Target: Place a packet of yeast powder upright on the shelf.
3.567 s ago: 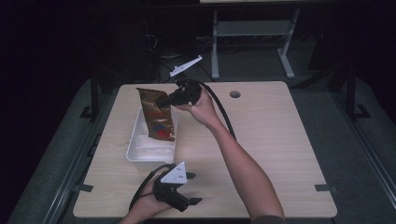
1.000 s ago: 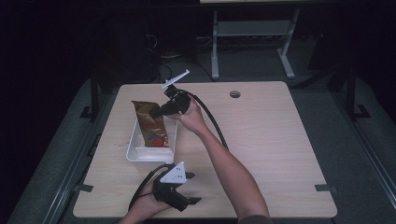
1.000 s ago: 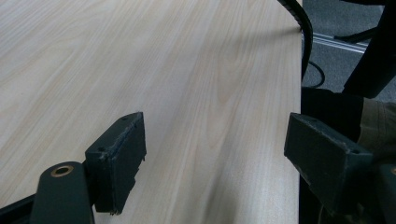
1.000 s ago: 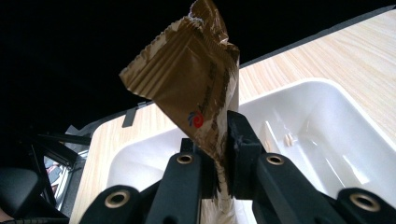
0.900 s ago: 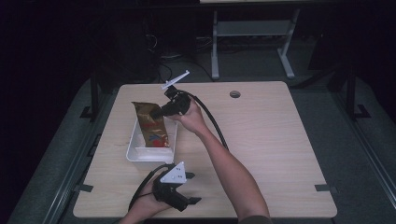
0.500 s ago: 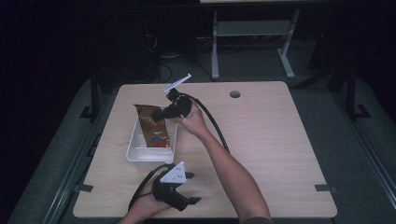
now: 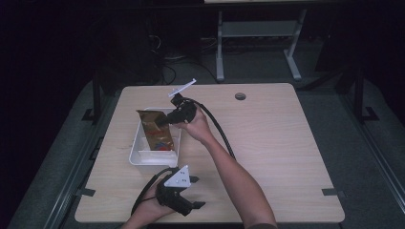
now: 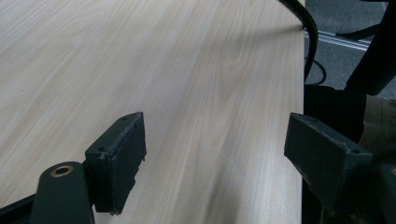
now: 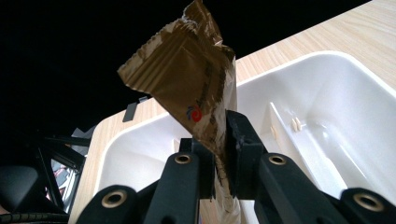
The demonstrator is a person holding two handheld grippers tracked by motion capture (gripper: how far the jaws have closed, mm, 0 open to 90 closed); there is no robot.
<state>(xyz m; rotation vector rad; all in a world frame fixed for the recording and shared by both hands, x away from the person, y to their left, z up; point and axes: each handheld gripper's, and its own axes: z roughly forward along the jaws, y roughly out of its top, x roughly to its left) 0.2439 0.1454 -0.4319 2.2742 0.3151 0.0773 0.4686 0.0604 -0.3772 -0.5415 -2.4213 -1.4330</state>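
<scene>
Dark room, light wood tabletop (image 7: 286,143). My right hand-held gripper (image 9: 219,154) has its jaws nearly closed, pinching the brown snack packet (image 9: 196,88) by its lower part; they've just eased open a touch, but the packet is still between them. Packet sits tilted in the far compartment of the white divided bin (image 7: 138,152), so I read this as placing it. Left hand-held gripper (image 8: 215,154) is parked at the near edge, jaws wide apart and empty.
</scene>
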